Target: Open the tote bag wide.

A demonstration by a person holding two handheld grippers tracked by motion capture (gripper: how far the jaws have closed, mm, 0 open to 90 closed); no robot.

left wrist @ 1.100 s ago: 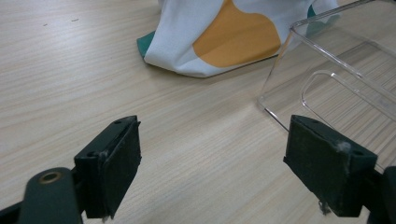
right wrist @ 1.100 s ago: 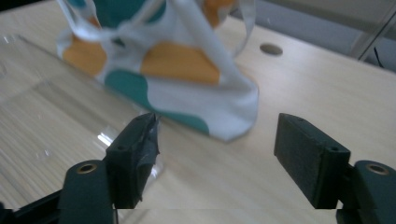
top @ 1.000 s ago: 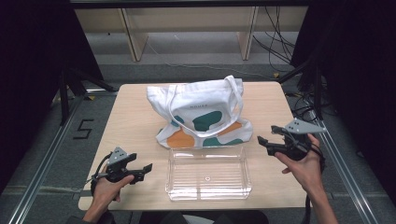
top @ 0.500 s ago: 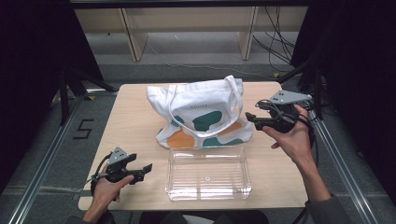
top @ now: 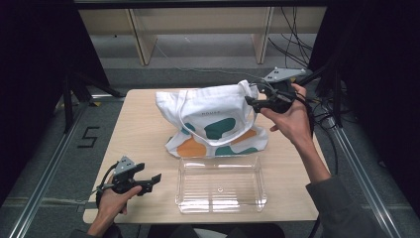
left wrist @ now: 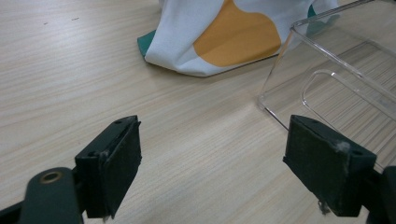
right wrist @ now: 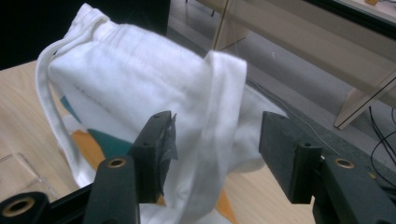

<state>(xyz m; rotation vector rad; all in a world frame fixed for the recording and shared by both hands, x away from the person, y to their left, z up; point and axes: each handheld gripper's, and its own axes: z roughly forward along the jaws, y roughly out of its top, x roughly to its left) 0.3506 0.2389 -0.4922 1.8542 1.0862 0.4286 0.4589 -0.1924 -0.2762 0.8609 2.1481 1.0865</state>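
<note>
The white cloth bag (top: 213,121) stood slumped at the far middle of the pale wood-grain tabletop (top: 143,129). It was soft and creased, printed with rounded teal and orange patches, and a small dark word on its front was too small to read. Its interior was hidden. In the left gripper view only the bag's near bottom corner showed, cut off by the top edge, lying flat on the wood.

Just near of the bag sat a clear plastic box (top: 220,184), rectangular with rounded corners, thin-walled and glossy. Its right side ran out of the left gripper view.

The right tongs (top: 252,101) were at the bag's upper right corner, held up off the tabletop. In the right gripper view the jaws stood apart, with a bunched fold and the strap (right wrist: 224,121) of the bag lying between them. The left pad looked close against the cloth, but contact could not be confirmed; the right pad stood clear of it. The pads were matte black and blocky, with frayed edges.

The left tongs (top: 151,181) were low at the near left of the tabletop, left of the box, jaws spread wide with bare wood between them. Lint clung to the pads.
</note>
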